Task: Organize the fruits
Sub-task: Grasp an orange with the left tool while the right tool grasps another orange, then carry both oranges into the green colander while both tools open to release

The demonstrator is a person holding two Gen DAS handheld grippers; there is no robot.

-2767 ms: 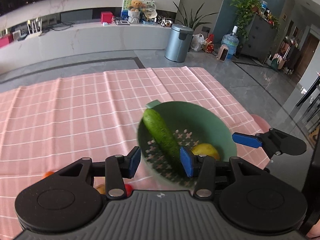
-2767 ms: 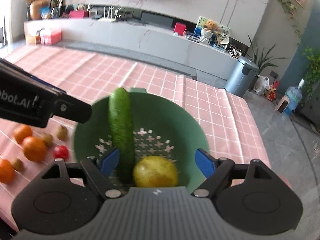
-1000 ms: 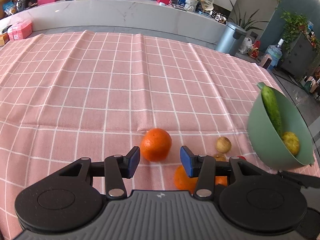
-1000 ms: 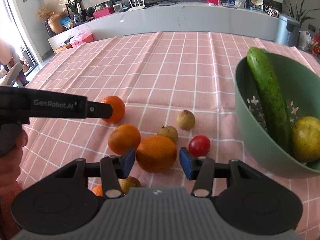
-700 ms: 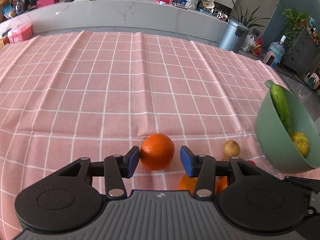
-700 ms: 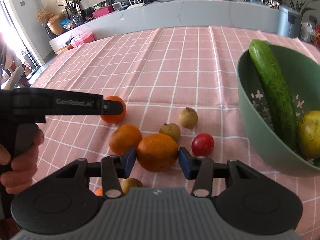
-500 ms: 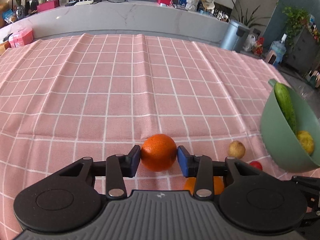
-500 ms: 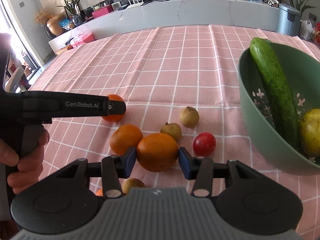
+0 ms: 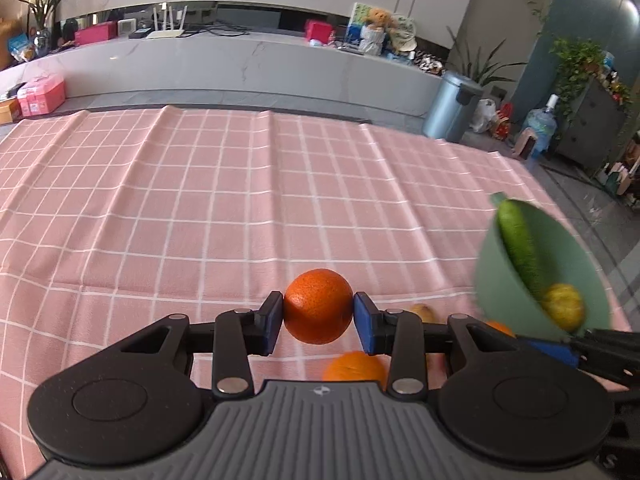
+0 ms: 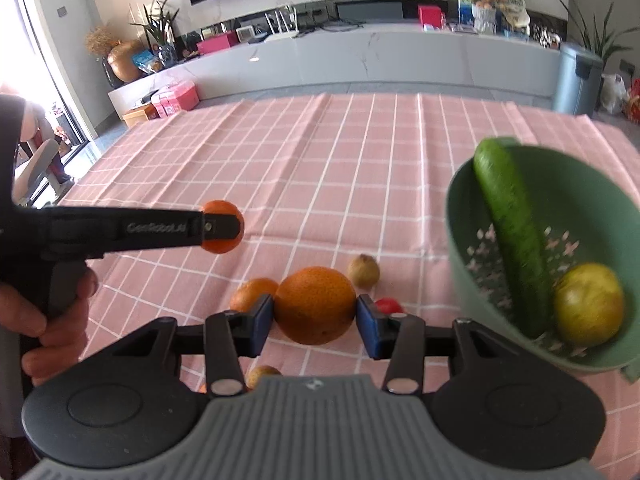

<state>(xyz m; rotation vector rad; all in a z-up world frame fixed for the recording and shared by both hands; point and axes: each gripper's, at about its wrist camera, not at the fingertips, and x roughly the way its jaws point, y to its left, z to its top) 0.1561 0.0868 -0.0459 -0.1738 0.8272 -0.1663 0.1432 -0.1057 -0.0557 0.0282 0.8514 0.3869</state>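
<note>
— How far along are you with the fruit?

— Partway, I'd judge. Your left tool (image 9: 319, 322) is clamped on a round orange with pitted skin (image 9: 318, 305), both blue pads pressed to its sides, and from the right wrist view it looks lifted clear of the pink checked cloth on the desk (image 10: 320, 184). Your right tool (image 10: 315, 322) is closed on a second, larger orange (image 10: 315, 305), pads touching either side; whether that one is off the cloth I cannot tell.

— What's in the bowl so far?

— The pale green plastic colander bowl (image 10: 456, 216) sits at your right, near the desk's edge. Inside it a long dark green cucumber (image 10: 512, 236) leans with its tip poking above the rim, and a yellow-green round fruit (image 10: 589, 309) lies in the bottom just beside it. Nothing orange is in there yet.

— And what's left loose?

— On the cloth, a third orange (image 10: 252, 292) just behind your right tool's left finger, a small tan-brown fruit (image 10: 363, 271) beyond the held orange, a small red tomato-like fruit (image 10: 387, 305) partly hidden by the right finger, and another little tan fruit (image 10: 262, 374) close under the tool body. So the two held oranges probably go in the bowl next, then the four loose ones.
</note>
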